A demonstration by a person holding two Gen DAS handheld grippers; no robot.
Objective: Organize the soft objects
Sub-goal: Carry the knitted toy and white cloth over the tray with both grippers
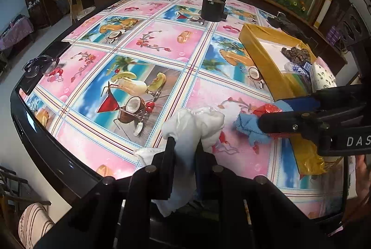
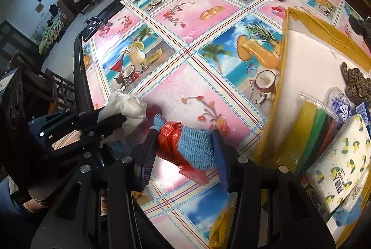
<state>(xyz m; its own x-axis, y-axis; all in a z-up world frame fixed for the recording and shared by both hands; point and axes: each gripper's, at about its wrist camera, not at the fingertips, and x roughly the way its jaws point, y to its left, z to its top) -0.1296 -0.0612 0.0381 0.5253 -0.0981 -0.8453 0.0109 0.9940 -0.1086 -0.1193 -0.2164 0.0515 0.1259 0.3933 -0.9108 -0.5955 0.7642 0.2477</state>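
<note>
My left gripper [image 1: 185, 144] is shut on a white cloth [image 1: 197, 123] near the table's front edge; the cloth bunches up beyond the fingers and hangs down between them. It also shows in the right wrist view [image 2: 129, 107]. My right gripper [image 2: 183, 135] is shut on a blue knitted cloth [image 2: 197, 147] wrapped with red plastic [image 2: 169, 140], just right of the white cloth. In the left wrist view the right gripper [image 1: 262, 120] enters from the right over the blue cloth [image 1: 250, 126].
A yellow box [image 2: 278, 96] at the right holds a tissue pack [image 2: 343, 161], coloured sheets [image 2: 310, 128] and a dark lump [image 2: 357, 82]. A black pot [image 1: 212, 9] stands at the back. A yellow bag [image 1: 308, 156] lies near the front. A glass lid [image 1: 41, 64] sits at the left edge.
</note>
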